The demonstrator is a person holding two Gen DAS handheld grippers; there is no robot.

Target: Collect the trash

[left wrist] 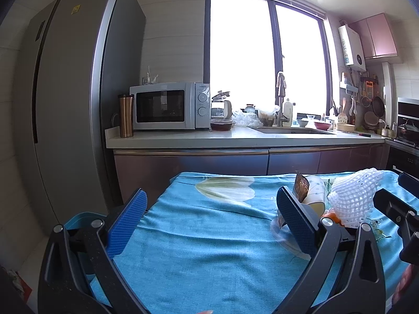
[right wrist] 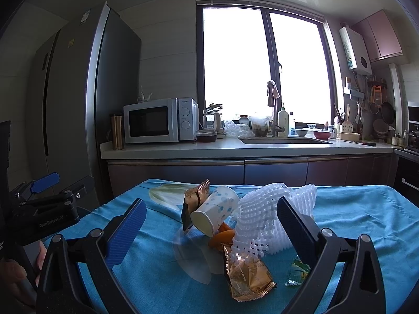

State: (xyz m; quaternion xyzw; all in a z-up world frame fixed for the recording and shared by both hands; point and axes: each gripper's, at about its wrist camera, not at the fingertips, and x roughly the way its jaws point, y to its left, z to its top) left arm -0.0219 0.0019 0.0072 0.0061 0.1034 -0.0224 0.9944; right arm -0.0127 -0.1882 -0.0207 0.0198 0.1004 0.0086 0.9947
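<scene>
A pile of trash lies on the blue cloth table (right wrist: 366,209). It holds a tipped paper cup (right wrist: 217,209), white foam netting (right wrist: 262,217), a gold wrapper (right wrist: 246,274), a brown wrapper (right wrist: 193,201), orange peel (right wrist: 222,236) and a small green wrapper (right wrist: 298,272). My right gripper (right wrist: 212,230) is open just short of the pile, fingers either side, holding nothing. My left gripper (left wrist: 212,222) is open over bare cloth to the pile's left. Its right finger (left wrist: 296,222) stands just in front of the cup (left wrist: 314,193) and the netting (left wrist: 353,198).
A teal bin rim (left wrist: 78,219) shows below the table's left edge. Beyond the table runs a kitchen counter (left wrist: 235,138) with a microwave (left wrist: 167,106) and a sink (right wrist: 282,140). A tall fridge (left wrist: 73,99) stands at the left. A hand (right wrist: 13,277) holds the left gripper.
</scene>
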